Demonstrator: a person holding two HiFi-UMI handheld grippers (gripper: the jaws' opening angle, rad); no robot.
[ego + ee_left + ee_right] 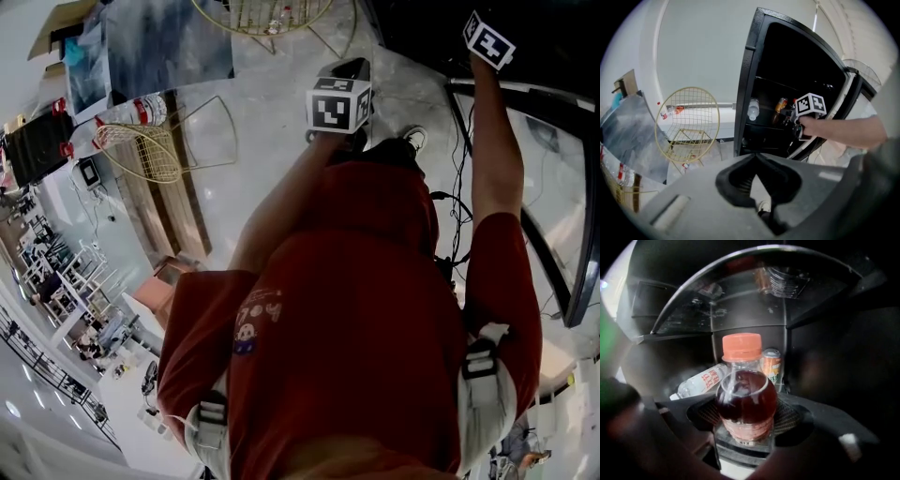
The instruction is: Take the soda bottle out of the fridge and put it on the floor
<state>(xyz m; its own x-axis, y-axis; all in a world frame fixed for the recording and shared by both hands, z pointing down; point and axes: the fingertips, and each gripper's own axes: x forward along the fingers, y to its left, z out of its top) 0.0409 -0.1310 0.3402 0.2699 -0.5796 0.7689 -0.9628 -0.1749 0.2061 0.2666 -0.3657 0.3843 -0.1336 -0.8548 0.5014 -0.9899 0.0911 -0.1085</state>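
A soda bottle point(746, 399) with an orange cap and dark red-brown drink stands upright inside the dark fridge point(787, 70). My right gripper point(746, 414) is shut on its lower body, with a ribbed pad point(790, 416) pressed to each side. In the left gripper view the right gripper point(799, 119) reaches onto a fridge shelf at arm's length. The left gripper point(756, 157) hangs back outside the fridge, jaws together and nothing in them. In the head view only the two marker cubes show, the left point(337, 103) and the right point(489, 39).
A clear water bottle point(701, 380) lies on its side behind the soda, next to an orange can point(771, 364). The fridge door point(855, 86) stands open at the right. A gold wire chair point(689, 122) stands left of the fridge. Cables point(459, 187) trail on the pale floor near my shoe point(412, 139).
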